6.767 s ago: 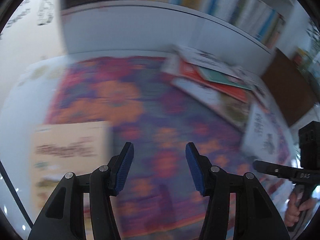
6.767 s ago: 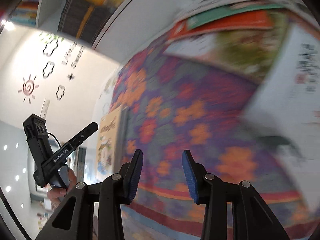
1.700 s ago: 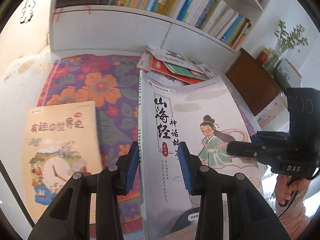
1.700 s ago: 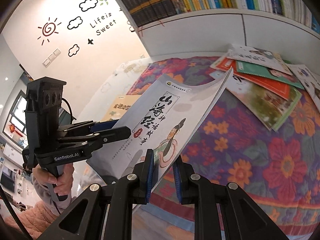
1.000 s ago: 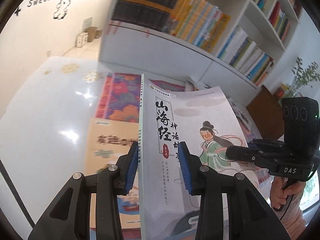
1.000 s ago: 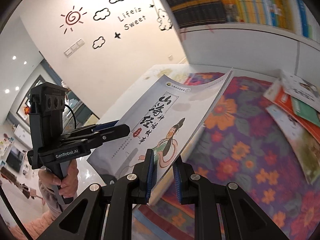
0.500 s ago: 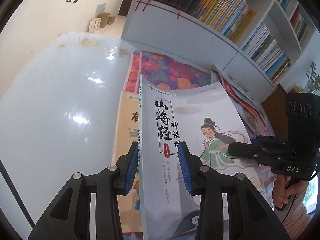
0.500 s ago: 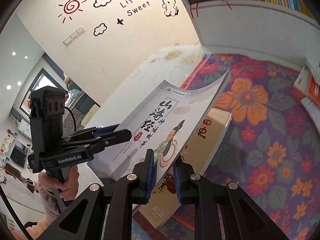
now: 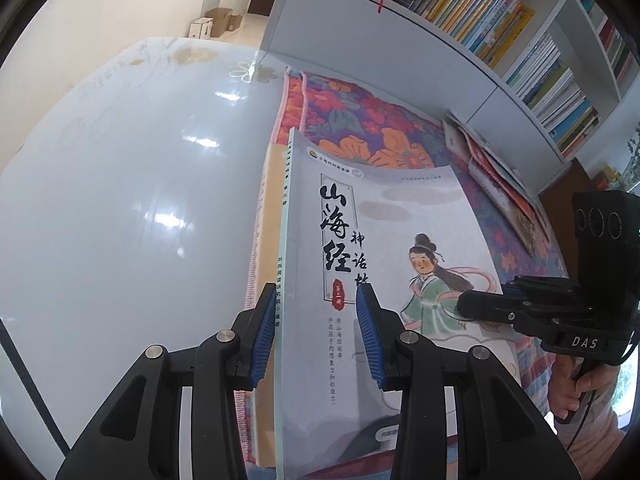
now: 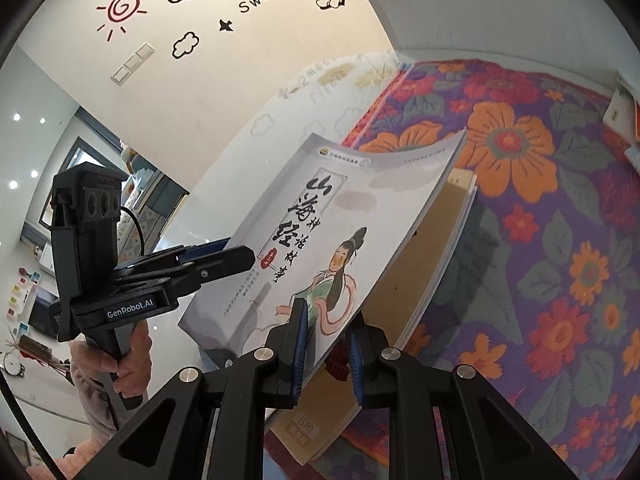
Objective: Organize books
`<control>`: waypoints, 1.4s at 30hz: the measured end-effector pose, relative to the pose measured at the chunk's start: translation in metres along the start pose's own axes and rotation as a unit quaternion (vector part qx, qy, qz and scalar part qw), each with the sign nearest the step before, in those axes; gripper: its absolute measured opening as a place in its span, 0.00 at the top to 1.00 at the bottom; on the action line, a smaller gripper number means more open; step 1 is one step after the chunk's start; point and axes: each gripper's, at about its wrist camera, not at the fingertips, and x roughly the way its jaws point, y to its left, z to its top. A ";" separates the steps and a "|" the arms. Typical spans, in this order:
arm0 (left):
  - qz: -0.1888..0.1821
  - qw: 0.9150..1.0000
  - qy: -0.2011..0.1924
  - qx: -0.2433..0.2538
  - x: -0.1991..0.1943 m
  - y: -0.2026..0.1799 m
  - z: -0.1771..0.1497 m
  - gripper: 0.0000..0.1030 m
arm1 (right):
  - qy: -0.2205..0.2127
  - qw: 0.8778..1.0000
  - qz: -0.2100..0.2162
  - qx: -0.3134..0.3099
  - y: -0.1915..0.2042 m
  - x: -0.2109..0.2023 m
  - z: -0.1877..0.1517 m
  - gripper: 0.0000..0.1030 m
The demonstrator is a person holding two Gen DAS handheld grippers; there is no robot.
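Note:
A grey-white picture book (image 9: 392,248) with black Chinese title and a girl in green is held in the air by both grippers. My left gripper (image 9: 316,336) is shut on its spine edge; my right gripper (image 10: 326,350) is shut on its opposite edge, also seen in the left wrist view (image 9: 492,312). The book (image 10: 320,240) hangs just above a tan book (image 10: 424,264) lying flat on the flowered mat (image 10: 560,240). The tan book's edge (image 9: 266,240) shows left of the held book.
A white glossy table (image 9: 120,220) lies left of the mat. A pile of loose books (image 9: 496,176) lies at the mat's far right. A white bookshelf (image 9: 480,20) full of upright books stands behind.
Both grippers have carried the held book left and down, from over the mat's middle to directly above the tan book. Both grips are unchanged.

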 end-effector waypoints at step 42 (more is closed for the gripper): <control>0.017 0.999 0.035 0.003 0.011 -0.031 -0.010 0.63 | 0.015 0.996 -0.011 0.086 -0.035 -0.011 -0.010 0.80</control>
